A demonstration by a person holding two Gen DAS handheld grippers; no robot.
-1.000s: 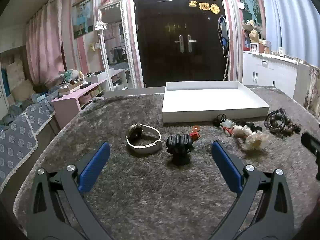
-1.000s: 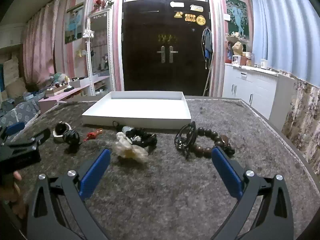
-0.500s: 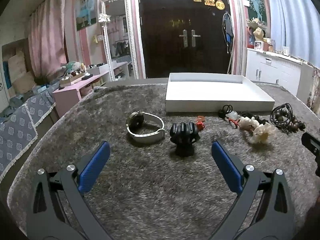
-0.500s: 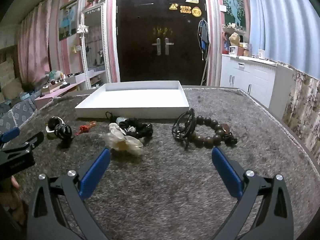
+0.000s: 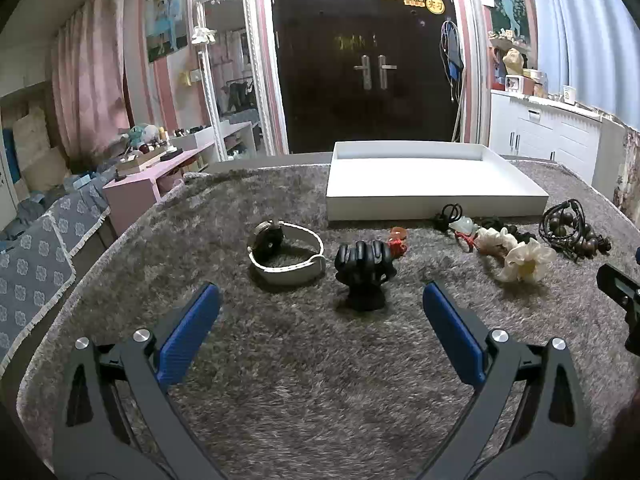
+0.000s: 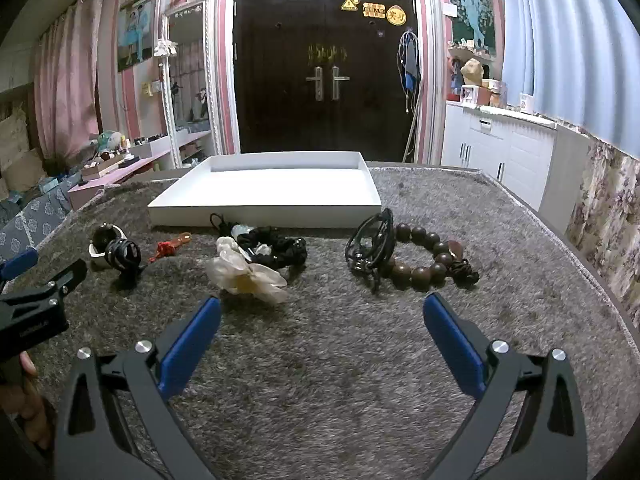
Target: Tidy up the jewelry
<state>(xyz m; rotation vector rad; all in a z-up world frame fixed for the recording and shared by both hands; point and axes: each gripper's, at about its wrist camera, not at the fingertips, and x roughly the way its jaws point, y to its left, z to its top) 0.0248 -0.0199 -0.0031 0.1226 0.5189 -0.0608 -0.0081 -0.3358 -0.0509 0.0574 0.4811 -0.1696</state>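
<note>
Grey shag carpet covers the tabletop, pink bedroom and dark door behind. Nearest, my left gripper and my right gripper both hover spread wide, nothing held. Just ahead of the left: black claw clip standing upright, white-strap watch beside it, small red charm behind. Ahead of the right: cream flower scrunchie, black hair ties, black cord bracelet overlapping the wooden bead bracelet. Farthest, white tray, nothing in it, so sorting hasn't started. I'd say the claw clip goes first: center the fingers on its body, close square, lift straight so it doesn't tip or snag the pile.
</note>
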